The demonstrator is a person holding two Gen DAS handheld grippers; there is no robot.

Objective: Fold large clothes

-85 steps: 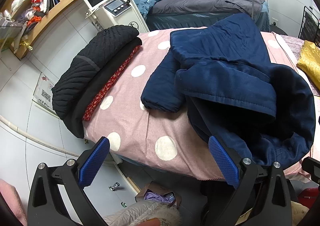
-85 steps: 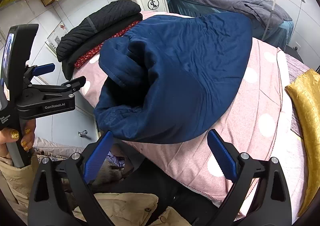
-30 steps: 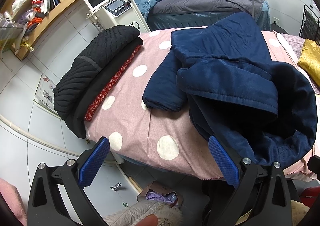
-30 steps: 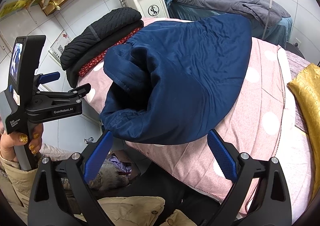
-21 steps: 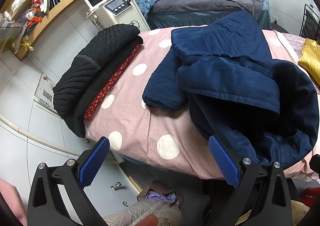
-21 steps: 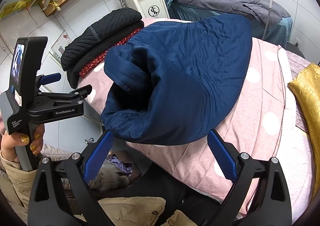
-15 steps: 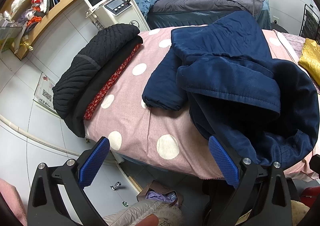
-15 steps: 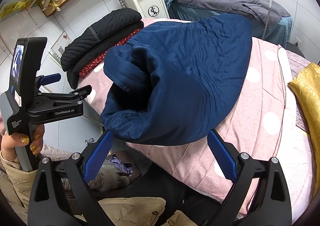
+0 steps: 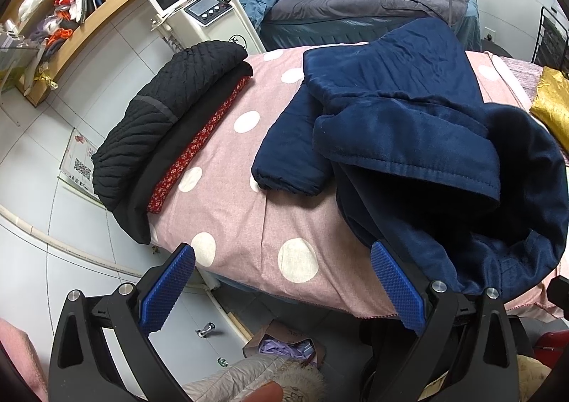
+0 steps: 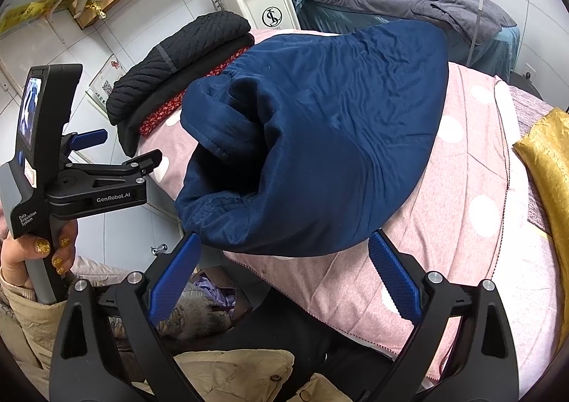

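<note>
A navy blue jacket (image 9: 419,124) lies bunched on the pink polka-dot bed (image 9: 227,196), with one sleeve (image 9: 291,153) folded out to the left. It also shows in the right wrist view (image 10: 330,124), its hem hanging at the bed's front edge. My left gripper (image 9: 281,291) is open and empty, held off the bed's front edge. My right gripper (image 10: 281,281) is open and empty just in front of the jacket's hem. The left gripper's body (image 10: 81,181) shows at the left of the right wrist view.
A stack of folded black and red clothes (image 9: 170,139) sits at the bed's left edge. A gold cloth (image 10: 547,181) lies at the right. A white machine with a screen (image 9: 199,11), shelves (image 9: 71,4) and a second bed (image 9: 355,7) stand behind.
Both grippers stay open and almost still. The views shift only slightly; the jacket has not moved.
</note>
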